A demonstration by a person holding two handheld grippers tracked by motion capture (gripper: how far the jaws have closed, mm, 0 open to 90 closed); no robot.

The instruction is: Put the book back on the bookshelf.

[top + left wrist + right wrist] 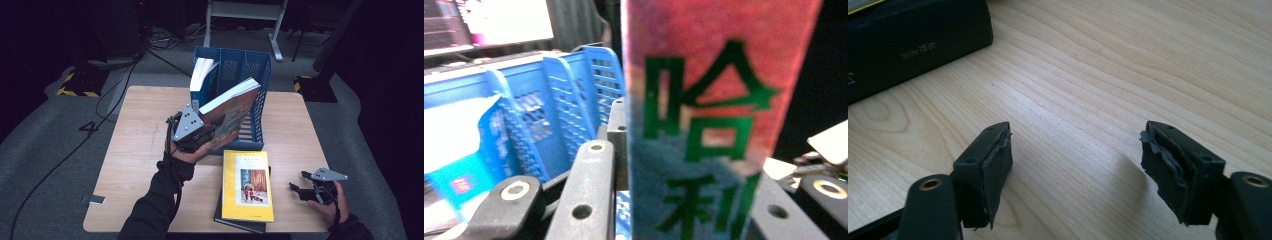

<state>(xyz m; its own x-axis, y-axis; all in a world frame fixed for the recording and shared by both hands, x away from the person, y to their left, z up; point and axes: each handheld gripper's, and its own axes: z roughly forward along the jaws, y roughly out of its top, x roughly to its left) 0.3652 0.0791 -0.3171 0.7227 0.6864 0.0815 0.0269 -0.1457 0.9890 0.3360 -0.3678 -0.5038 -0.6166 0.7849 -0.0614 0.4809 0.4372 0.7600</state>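
Observation:
My left gripper (209,134) is shut on a book with a red, picture-covered jacket (234,111), held tilted over the front of a blue slotted file rack (260,75). In the left gripper view the book's spine (709,115), red with green characters, stands upright between the jaws, with the rack's dividers (554,95) behind it. A white-paged book (201,74) stands in the rack's left slot. My right gripper (299,192) rests near the table's front right; its jaws (1075,160) stand open over bare wood with nothing between them.
A yellow book (247,185) lies on a dark book (240,225) at the table's front middle; the dark book's spine (908,40) lies just beyond my right jaws. The wooden table (140,150) ends close on all sides. Cables run over the floor at the left.

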